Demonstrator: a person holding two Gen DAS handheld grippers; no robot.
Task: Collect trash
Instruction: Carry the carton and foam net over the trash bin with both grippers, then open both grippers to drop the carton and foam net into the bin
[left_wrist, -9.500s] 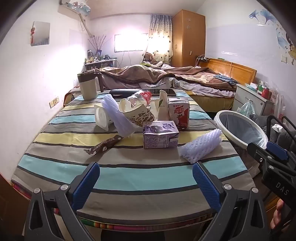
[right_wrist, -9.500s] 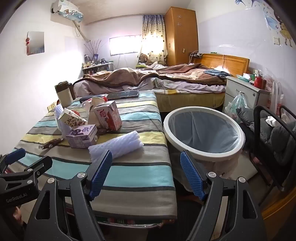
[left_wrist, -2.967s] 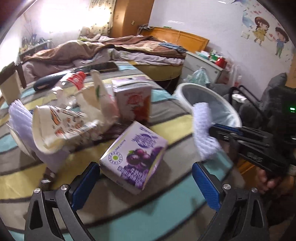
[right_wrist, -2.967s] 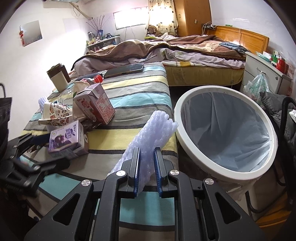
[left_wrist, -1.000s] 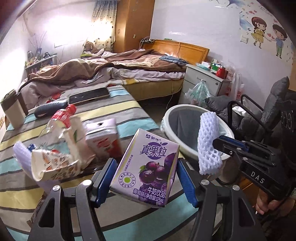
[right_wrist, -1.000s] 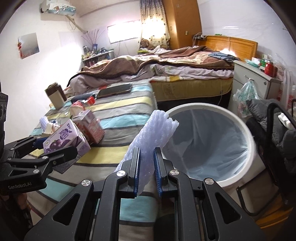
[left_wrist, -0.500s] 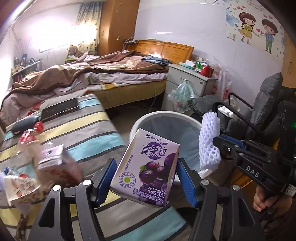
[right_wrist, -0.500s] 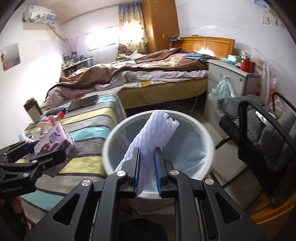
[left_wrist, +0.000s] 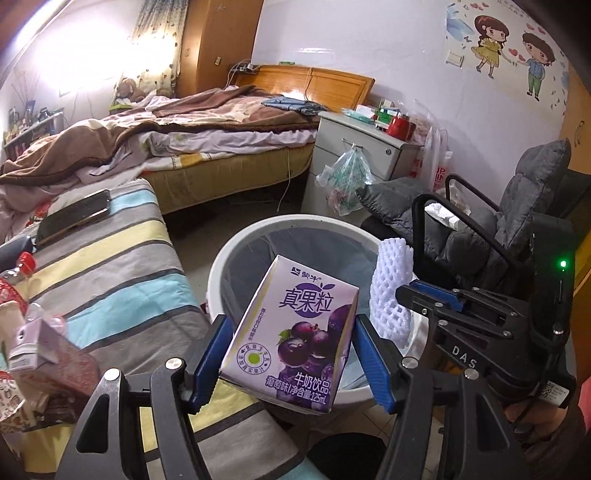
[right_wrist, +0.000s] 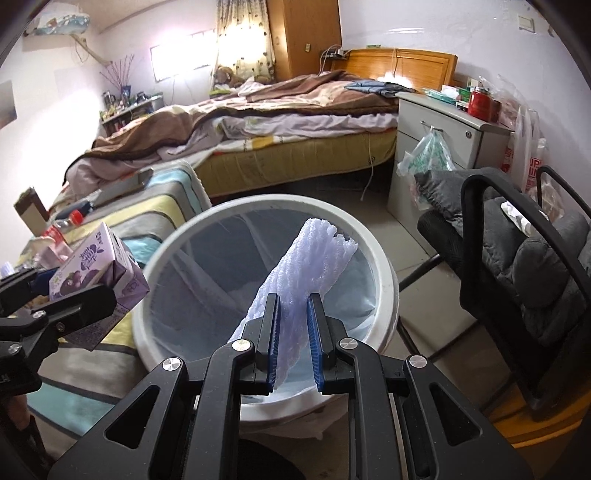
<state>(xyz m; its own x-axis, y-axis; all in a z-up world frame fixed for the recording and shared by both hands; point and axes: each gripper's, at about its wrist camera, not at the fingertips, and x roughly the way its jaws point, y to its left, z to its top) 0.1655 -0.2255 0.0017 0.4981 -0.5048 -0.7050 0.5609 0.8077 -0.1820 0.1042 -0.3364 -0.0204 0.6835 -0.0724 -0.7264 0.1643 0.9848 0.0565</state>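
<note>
My left gripper (left_wrist: 290, 354) is shut on a purple grape milk carton (left_wrist: 291, 336) and holds it in the air at the near rim of the white trash bin (left_wrist: 236, 251). My right gripper (right_wrist: 294, 332) is shut on a white foam net sleeve (right_wrist: 310, 262) and holds it over the bin's open mouth (right_wrist: 384, 258). The bin is lined with a pale bag. In the right wrist view the carton (right_wrist: 99, 269) sits at the left, beside the bin. In the left wrist view the foam sleeve (left_wrist: 391, 291) and the right gripper show at the right.
The striped table (left_wrist: 110, 258) lies left of the bin with more trash on it: a pink carton (left_wrist: 40, 354), a plastic bottle (left_wrist: 18, 273) and a phone (left_wrist: 74, 214). A grey chair (right_wrist: 524, 258) stands right of the bin. A bed (right_wrist: 295, 122) and a nightstand (right_wrist: 439, 125) lie behind.
Both grippers have swung right from the table toward the bin. The foam sleeve now hangs over the bin's mouth and the carton has reached its near rim.
</note>
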